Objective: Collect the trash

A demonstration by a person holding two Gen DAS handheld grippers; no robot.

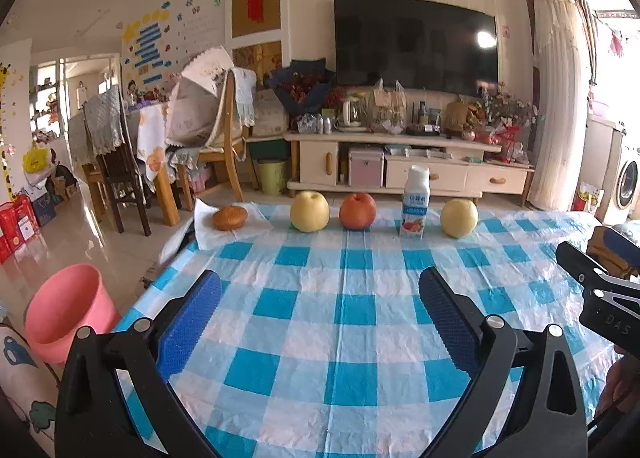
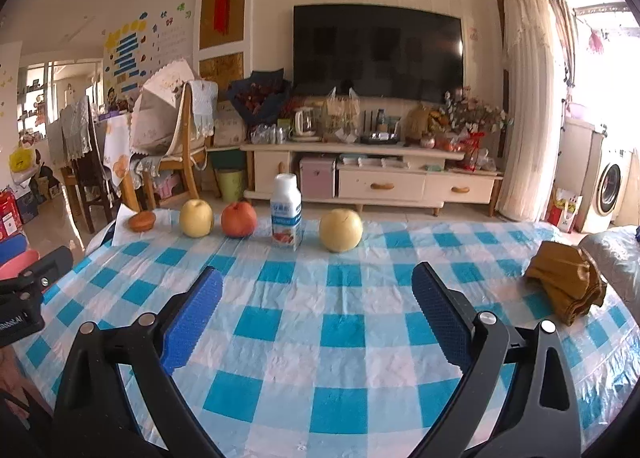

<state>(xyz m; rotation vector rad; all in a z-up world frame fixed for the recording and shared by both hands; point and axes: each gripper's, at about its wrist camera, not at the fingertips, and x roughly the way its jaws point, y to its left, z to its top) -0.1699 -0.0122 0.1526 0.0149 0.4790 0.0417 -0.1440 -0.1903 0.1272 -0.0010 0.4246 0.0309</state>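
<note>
Both tongs hover wide apart above the checked counter [image 1: 352, 310], holding nothing: the left tongs [image 1: 320, 298] over its near middle, the right tongs [image 2: 318, 294] beside them. Along the far edge, left to right, sit a muffin [image 1: 229, 217] on white paper [image 1: 208, 234] at the far left corner, a yellow pear [image 1: 309, 211], a red apple [image 1: 357, 210], an upright milk bottle [image 1: 415, 203] and another pear [image 1: 459, 218]. A pink bin [image 1: 66, 310] stands on the floor off the left edge. A folded brown cloth [image 2: 564, 282] lies near the right edge.
</note>
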